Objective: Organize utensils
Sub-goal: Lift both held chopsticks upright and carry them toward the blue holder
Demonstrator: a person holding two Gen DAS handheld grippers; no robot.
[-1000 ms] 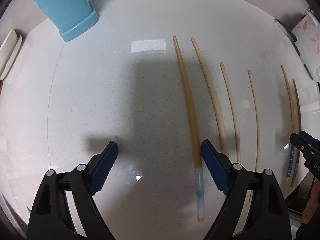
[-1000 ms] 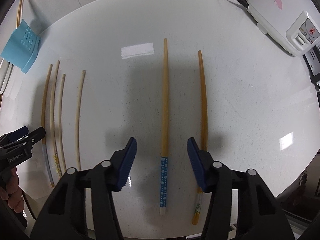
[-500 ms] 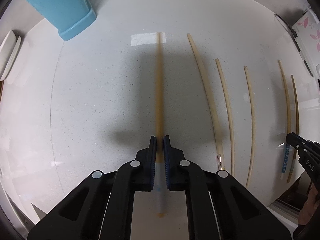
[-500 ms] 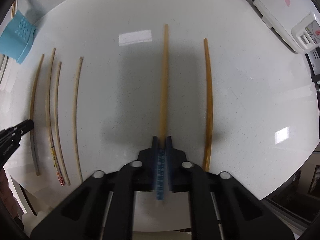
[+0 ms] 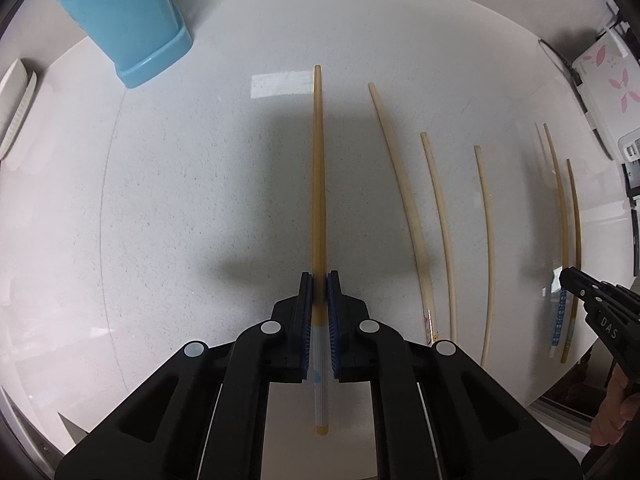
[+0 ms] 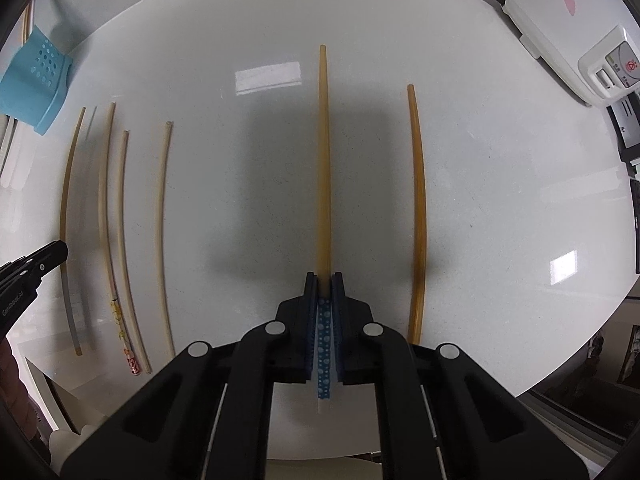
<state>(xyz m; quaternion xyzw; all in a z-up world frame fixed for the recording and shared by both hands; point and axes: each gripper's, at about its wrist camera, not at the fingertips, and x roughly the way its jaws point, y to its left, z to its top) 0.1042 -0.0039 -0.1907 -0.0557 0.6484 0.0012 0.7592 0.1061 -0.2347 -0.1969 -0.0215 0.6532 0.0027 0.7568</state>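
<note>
My left gripper (image 5: 319, 280) points down at the white countertop (image 5: 200, 200) and is shut on an amber chopstick (image 5: 318, 160) just above its ribbed white end. My right gripper (image 6: 325, 280) is shut on an amber chopstick (image 6: 324, 160) at its blue dotted end. Each held stick runs straight away from the fingers. A second amber chopstick (image 6: 418, 208) lies on the counter just right of the right gripper. Several pale chopsticks (image 5: 400, 184) lie in a row between the two grippers. The blue utensil holder (image 5: 124, 24) stands at the far left.
A white appliance with pink flowers (image 6: 560, 12) and its cable sit at the far right. A white ridged object (image 5: 16, 108) lies at the left edge. The counter's front edge (image 6: 560, 380) runs close below both grippers. A hand (image 5: 612, 420) shows at the lower right.
Both grippers were open around their chopsticks and have shut on them. The left gripper has risen slightly with its stick, which now lines up straight ahead.
</note>
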